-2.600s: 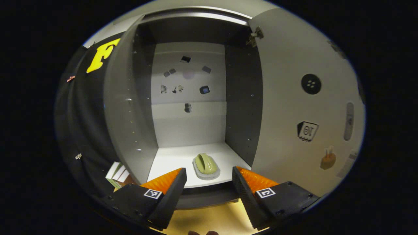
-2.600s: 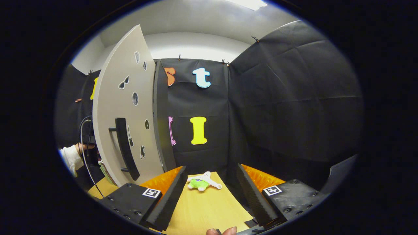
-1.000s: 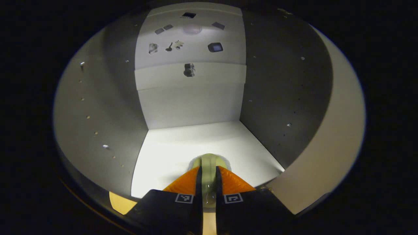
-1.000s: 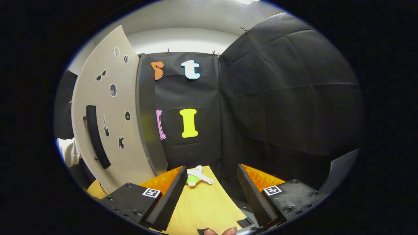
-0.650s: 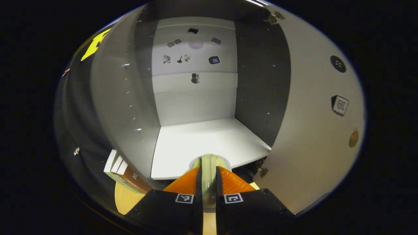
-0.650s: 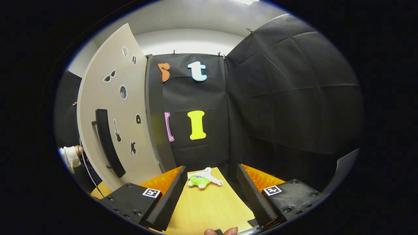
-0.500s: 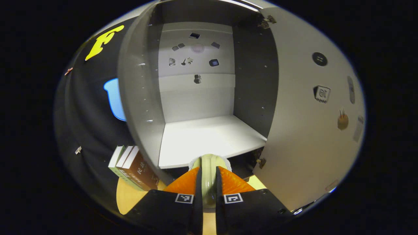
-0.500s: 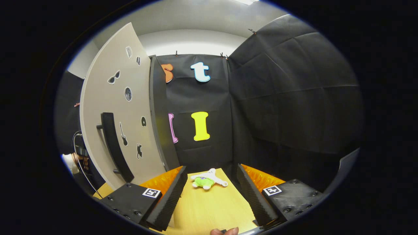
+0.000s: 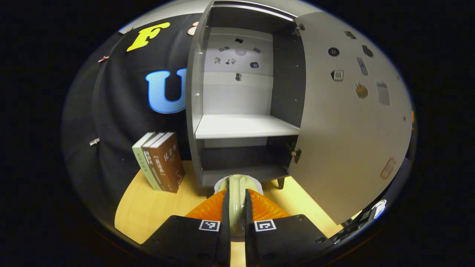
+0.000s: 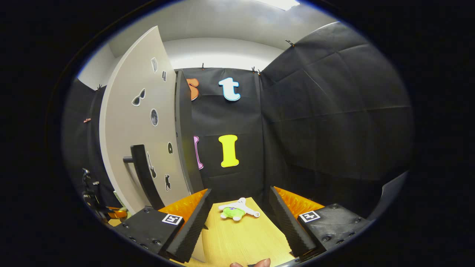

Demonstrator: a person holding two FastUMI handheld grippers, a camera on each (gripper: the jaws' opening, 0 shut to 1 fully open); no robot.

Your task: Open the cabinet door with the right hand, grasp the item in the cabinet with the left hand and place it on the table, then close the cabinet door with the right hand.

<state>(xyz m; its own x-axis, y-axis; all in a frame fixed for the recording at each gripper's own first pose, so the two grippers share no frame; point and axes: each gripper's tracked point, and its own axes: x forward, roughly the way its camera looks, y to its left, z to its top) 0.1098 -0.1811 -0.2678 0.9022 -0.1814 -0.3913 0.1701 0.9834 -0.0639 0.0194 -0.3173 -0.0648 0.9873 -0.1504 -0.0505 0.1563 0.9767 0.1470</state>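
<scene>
Green, the brush clenched in our left gripper is mostly hidden by its jaws, while our right gripper gapes over the bench.

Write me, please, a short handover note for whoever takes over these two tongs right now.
Left tongs: shut on the green scrubber, held in front of the cabinet, above the table.
Right tongs: open, holding nothing, beside the open cabinet door, whose handle lies to their left.
Done: door opened, scrubber taken off the shelf.
Left: set the scrubber on the table and release it, then close the door with the right tongs.
</scene>
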